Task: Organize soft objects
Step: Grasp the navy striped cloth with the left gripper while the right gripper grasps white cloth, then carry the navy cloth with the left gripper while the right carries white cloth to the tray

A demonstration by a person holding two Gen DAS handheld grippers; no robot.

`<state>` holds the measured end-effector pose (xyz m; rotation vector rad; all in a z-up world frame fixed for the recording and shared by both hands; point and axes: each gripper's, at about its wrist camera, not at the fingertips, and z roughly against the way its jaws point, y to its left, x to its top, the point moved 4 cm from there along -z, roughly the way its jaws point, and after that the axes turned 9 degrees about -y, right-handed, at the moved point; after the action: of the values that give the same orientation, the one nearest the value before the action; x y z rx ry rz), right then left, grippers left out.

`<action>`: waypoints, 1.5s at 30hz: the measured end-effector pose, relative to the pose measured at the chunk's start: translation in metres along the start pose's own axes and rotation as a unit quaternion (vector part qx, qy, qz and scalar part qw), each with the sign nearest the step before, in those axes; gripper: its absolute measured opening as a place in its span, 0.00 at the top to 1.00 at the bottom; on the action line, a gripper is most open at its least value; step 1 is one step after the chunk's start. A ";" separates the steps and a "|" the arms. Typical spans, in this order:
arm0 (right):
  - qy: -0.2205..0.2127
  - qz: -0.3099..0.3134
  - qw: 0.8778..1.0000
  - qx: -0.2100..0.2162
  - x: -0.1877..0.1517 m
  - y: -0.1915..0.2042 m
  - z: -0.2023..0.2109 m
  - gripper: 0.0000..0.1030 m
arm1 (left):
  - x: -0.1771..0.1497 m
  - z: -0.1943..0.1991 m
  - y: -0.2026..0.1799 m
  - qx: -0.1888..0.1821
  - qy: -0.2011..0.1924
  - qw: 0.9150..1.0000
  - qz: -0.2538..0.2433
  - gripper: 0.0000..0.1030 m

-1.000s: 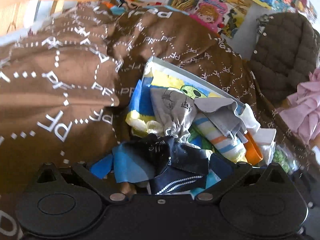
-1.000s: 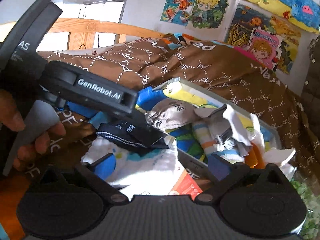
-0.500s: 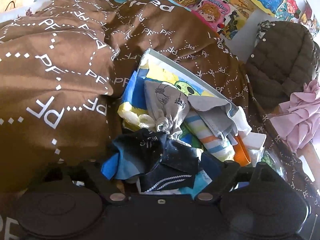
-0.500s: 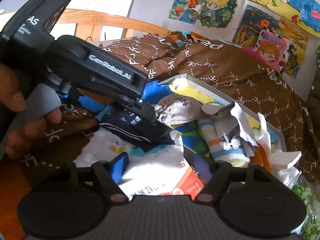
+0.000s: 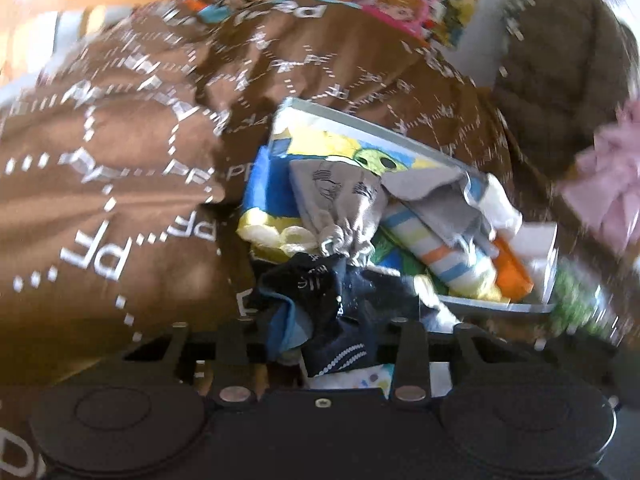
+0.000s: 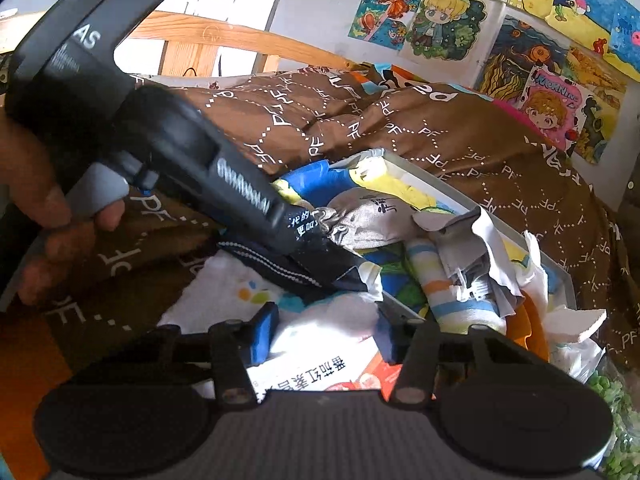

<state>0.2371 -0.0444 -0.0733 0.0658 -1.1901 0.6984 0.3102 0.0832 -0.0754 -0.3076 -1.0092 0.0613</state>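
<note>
**Navy garment held at the near edge of the storage box**

Moved since half a second ago: left gripper (image 5: pixel 324 344), now lower in the right wrist view, its tip brought down onto the near end of the box's contents; the left wrist view is smeared by motion. The right gripper's blue pads have drawn closer together across the white cloth.

- Left gripper: clamped on a dark navy garment (image 5: pixel 340 312) with a white dotted trim; a light blue fold shows at its left side. Seen from the right wrist camera (image 6: pixel 320 252), the garment (image 6: pixel 304 268) hangs from the tip just over the white cloth. The person's hand (image 6: pixel 52 216) grips the handle at left.
- Right gripper (image 6: pixel 324 330): jaws apart, nothing between them; blue pads (image 6: pixel 262 334) stand either side of a white printed cloth (image 6: pixel 320 320) that lies below.
- Grey storage box (image 6: pixel 452 192): rests on the brown quilt, heaped with soft items. Contents: a grey drawstring pouch (image 5: pixel 340 208), touching the navy garment's far edge; a striped white, blue and orange roll (image 5: pixel 448 252); a grey folded cloth (image 5: pixel 440 200); an orange piece (image 5: pixel 512 268) at the right end; a yellow and blue printed fabric (image 5: pixel 320 148) along the far wall.
- Brown quilt (image 5: pixel 120 184): white dotted lines and "PF" lettering, bunched high to the left of the box.
- Surroundings: cartoon posters (image 6: pixel 440 20) on the wall; a wooden bed rail (image 6: pixel 240 40); a dark quilted jacket (image 5: pixel 560 68) and a pink ruffled garment (image 5: pixel 608 184) at right.
</note>
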 end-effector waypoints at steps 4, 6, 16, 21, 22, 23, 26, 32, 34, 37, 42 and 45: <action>-0.004 0.006 1.000 0.000 0.001 0.001 0.002 0.59 | 0.000 0.001 -0.002 0.015 0.001 1.000 -0.024 0.81; -0.007 0.009 1.000 0.002 0.002 0.002 0.003 0.63 | 0.003 0.003 -0.001 0.014 -0.002 1.000 -0.019 0.88; -0.019 0.032 0.999 -0.003 0.004 0.005 0.006 0.82 | 0.015 0.016 -0.005 -0.004 -0.045 0.999 -0.012 0.98; -0.027 0.045 0.998 -0.024 0.008 0.001 0.008 0.84 | 0.028 0.027 -0.002 0.000 -0.085 0.996 -0.002 0.98; -0.028 0.050 0.998 -0.030 0.009 0.000 0.008 0.84 | 0.031 0.030 0.000 0.002 -0.093 0.996 0.003 0.98; -0.027 0.054 0.998 -0.035 0.009 -0.001 0.007 0.84 | 0.034 0.032 0.002 0.005 -0.100 0.995 0.009 0.98; -0.026 0.084 0.995 -0.053 0.009 0.000 0.006 0.84 | 0.042 0.039 0.007 0.012 -0.118 0.993 0.022 0.98; -0.056 0.165 0.981 -0.086 0.012 0.008 0.010 0.84 | 0.049 0.052 0.000 0.012 -0.153 0.988 -0.004 0.98; -0.065 0.178 0.977 -0.093 0.014 0.009 0.010 0.84 | 0.050 0.052 -0.004 0.007 -0.160 0.987 -0.011 0.98; -0.072 0.173 0.978 -0.090 0.019 0.009 0.010 0.84 | 0.050 0.052 -0.007 0.002 -0.164 0.986 -0.016 0.98; -0.117 0.185 0.972 -0.088 0.041 0.003 0.011 0.84 | 0.062 0.049 -0.006 -0.005 -0.181 0.983 -0.010 0.98; -0.158 0.144 0.973 -0.090 0.064 -0.022 0.007 0.84 | 0.078 0.046 -0.001 -0.006 -0.204 0.979 0.010 0.98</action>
<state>0.2553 -0.0346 -0.0081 -0.1576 -1.5844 0.8507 0.3130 0.1074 0.0123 -0.3233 -1.4136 0.1401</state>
